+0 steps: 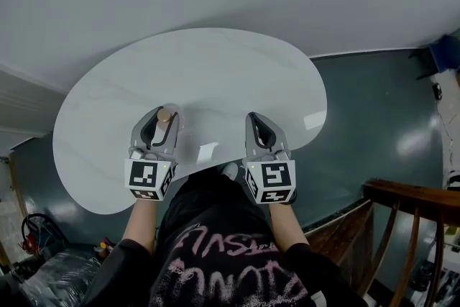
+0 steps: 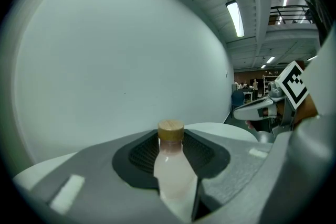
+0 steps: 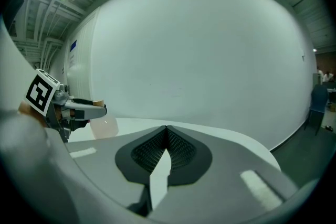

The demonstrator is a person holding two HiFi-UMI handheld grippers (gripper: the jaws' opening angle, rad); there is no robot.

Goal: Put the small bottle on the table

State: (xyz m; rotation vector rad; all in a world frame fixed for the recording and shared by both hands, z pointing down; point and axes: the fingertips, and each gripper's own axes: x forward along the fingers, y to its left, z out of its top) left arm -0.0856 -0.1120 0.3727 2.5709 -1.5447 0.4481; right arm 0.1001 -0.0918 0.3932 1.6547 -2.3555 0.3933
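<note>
A small clear bottle (image 2: 172,168) with pale pink liquid and a wooden cap stands upright between the jaws of my left gripper (image 2: 176,160), which is shut on it. In the head view the bottle's cap (image 1: 164,115) shows at the tip of the left gripper (image 1: 162,122), over the near part of the white table (image 1: 201,75). My right gripper (image 1: 260,127) hovers beside it over the table's near edge, shut with nothing in it. The right gripper view shows its jaws (image 3: 166,145) closed, with the bottle (image 3: 104,126) and left gripper (image 3: 84,108) at the left.
The table is a white, rounded, bean-shaped top on a dark floor (image 1: 374,111). A wooden railing (image 1: 410,201) stands at the lower right. Bags and cables (image 1: 43,255) lie at the lower left. A pale wall (image 2: 105,50) rises behind the table.
</note>
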